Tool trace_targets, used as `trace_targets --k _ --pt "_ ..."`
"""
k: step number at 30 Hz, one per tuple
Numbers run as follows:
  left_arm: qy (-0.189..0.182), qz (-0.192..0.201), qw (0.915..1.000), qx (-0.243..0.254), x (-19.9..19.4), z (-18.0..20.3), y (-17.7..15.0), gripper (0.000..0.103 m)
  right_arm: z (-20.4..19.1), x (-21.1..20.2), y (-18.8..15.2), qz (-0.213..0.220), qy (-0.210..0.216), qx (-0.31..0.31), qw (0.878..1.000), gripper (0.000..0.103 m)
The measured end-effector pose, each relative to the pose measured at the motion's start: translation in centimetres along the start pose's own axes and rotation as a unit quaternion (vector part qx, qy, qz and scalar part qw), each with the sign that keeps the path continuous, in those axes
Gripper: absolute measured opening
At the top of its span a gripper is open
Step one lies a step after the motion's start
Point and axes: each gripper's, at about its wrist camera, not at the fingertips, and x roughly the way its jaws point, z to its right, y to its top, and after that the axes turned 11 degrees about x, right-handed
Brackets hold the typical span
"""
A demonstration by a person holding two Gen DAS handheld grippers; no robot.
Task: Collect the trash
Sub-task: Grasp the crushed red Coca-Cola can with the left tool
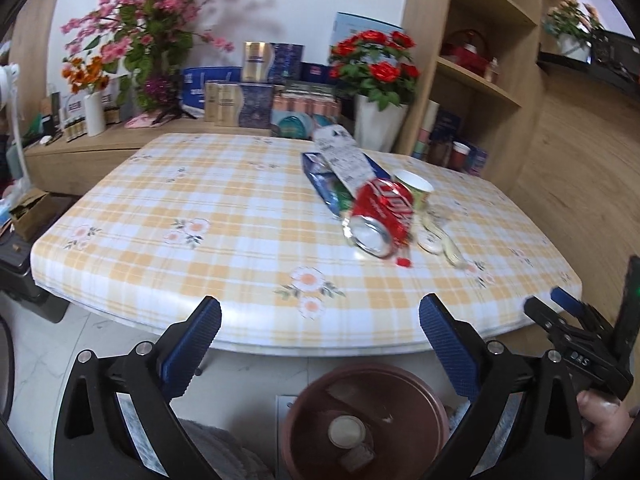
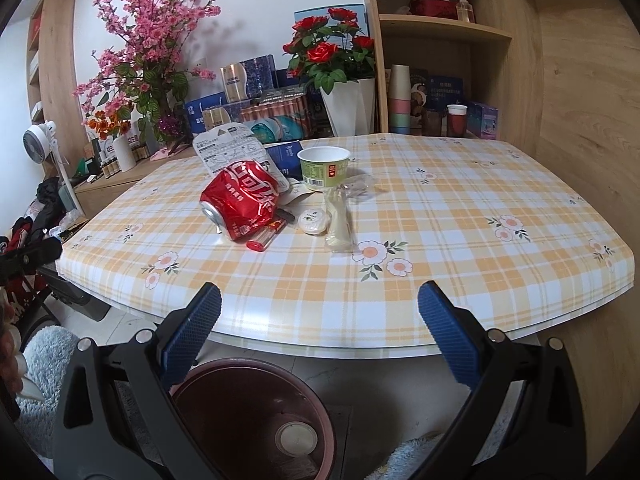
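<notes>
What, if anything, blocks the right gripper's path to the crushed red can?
Nothing visible. The right gripper is open at the near table edge, and only bare tablecloth lies between it and the crushed red can.

Pink blossoms (image 2: 148, 40), red roses (image 2: 328, 48), white fan (image 2: 40, 140)

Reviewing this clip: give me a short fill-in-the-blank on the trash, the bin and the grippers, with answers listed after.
1. The crushed red soda can lies on its ____ on the yellow checked tablecloth.
2. The round brown bin stands on the ____, below the table edge.
3. Both the left gripper and right gripper hold ____.
4. The green-labelled paper cup stands ____.

Answers: side; floor; nothing; upright
</notes>
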Motion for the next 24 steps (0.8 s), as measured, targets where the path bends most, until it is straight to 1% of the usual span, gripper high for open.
trace_targets --k 3,5,8,11,16,20,22,24 --pt "0.007 0.004 0.9999 -0.007 0.2 -1.0 0.8 0.097 0.4 0.5 0.5 -0.005 -0.002 0.003 1.0 0.097" --pt "0.007 0.004 0.9999 -0.01 0.5 -1.5 1.3 0.097 0.7 1.2 0.8 -0.015 -0.003 0.003 1.0 0.097" --pt "0.007 0.001 0.9999 -0.012 1.4 -2.0 2.4 0.097 1.0 2.0 1.3 -0.019 -0.006 0.003 1.0 0.097" --pt "-0.001 -0.002 0.9999 -0.012 2.3 -2.0 3.3 0.097 1.3 3.0 1.9 -0.026 -0.007 0.007 1.0 0.097" --pt "-0.029 -0.013 0.9995 0.0 5.1 -0.6 4.9 0.097 1.5 5.1 2.9 -0.036 -0.009 0.006 0.999 0.097" --pt "-0.056 -0.022 0.9978 0.028 8.5 1.2 6.3 0.097 1.8 6.5 3.9 -0.042 -0.005 0.004 0.999 0.097" --pt "-0.076 -0.03 0.996 0.036 10.7 1.8 7.1 0.095 2.0 7.3 4.4 -0.047 -0.004 0.002 0.999 0.097" --pt "-0.093 -0.037 0.9942 0.039 12.8 2.2 7.9 0.089 2.4 8.0 4.9 -0.052 -0.006 -0.002 0.999 0.097"
